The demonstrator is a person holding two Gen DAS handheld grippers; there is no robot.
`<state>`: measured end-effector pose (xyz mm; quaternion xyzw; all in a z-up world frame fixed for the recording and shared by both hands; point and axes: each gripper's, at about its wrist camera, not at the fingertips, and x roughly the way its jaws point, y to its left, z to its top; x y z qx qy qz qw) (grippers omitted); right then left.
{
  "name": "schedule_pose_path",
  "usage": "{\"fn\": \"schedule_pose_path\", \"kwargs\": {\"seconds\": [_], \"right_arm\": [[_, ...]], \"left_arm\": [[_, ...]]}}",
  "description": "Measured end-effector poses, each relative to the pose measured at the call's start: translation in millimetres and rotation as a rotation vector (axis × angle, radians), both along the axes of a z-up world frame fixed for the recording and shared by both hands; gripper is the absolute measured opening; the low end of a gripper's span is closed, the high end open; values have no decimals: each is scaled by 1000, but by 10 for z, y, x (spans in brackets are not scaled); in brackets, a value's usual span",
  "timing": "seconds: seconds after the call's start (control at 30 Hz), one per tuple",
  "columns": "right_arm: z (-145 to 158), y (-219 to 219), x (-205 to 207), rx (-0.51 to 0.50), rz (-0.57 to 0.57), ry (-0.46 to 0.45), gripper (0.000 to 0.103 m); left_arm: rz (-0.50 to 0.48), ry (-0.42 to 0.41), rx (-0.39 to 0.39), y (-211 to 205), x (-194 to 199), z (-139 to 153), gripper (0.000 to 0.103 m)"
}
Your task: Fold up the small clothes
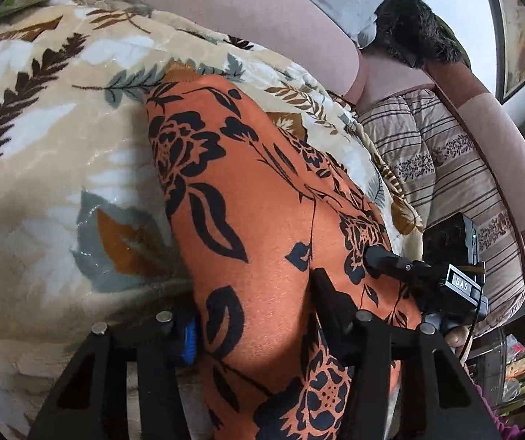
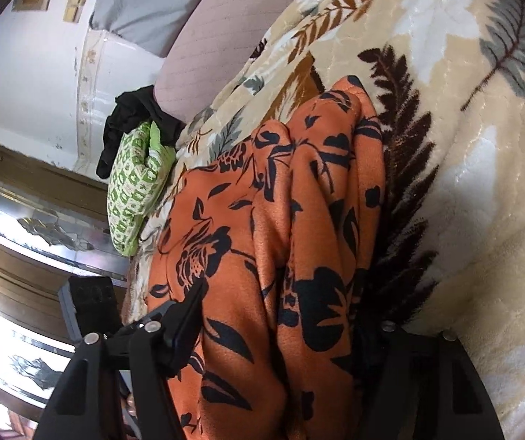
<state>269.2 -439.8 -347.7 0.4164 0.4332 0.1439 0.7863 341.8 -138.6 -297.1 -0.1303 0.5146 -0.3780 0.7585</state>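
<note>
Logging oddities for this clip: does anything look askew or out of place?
The orange floral garment lies bunched in lengthwise ridges on the leaf-print blanket, not flat. A black cloth is heaped over the green-patterned pillow.

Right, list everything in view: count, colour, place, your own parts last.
Patterned garment: one, orange with black flowers, on the blanket, running between both tongs.
Blanket: one, beige with brown, grey and white leaves, under the garment.
Green-and-white cloth: one, at the blanket's far edge.
Black cloth: one, behind the green one.
Striped quilt: one, beige and brown, beside the blanket.
Sofa back: one, dusty pink, behind.
Left tongs: black, garment between the fingers; grip unclear.
Right tongs: black, garment between the fingers; grip unclear.
</note>
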Motion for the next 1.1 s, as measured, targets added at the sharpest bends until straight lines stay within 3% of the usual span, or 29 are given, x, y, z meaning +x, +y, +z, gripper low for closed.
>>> {"fn": "schedule_pose_path", "kwargs": {"seconds": [0.13, 0.23, 0.3, 0.4, 0.5, 0.57, 0.67, 0.83, 1.1], "right_arm": [[81, 42, -10, -51, 4, -16, 59], [93, 64, -4, -69, 3, -17, 58], [42, 44, 7, -46, 7, -6, 61], [-16, 5, 9, 20, -18, 14, 69], [29, 77, 12, -36, -1, -8, 70], [55, 102, 4, -50, -3, -21, 63], [124, 102, -13, -73, 5, -48, 54], [227, 187, -34, -128, 4, -78, 51], [457, 319, -164, -149, -12, -143, 49]], "left_arm": [[11, -5, 8, -5, 2, -27, 52], [29, 45, 15, -2, 39, -133, 71], [40, 99, -27, 28, 67, -209, 73], [29, 80, -24, 12, 35, -163, 72], [16, 10, 31, -63, -28, -108, 60], [16, -24, 43, -64, -50, -52, 49], [16, -84, 88, -100, -99, 45, 45], [24, -139, 129, -124, -178, 168, 42], [50, -218, 130, -13, -324, 479, 42]]}}
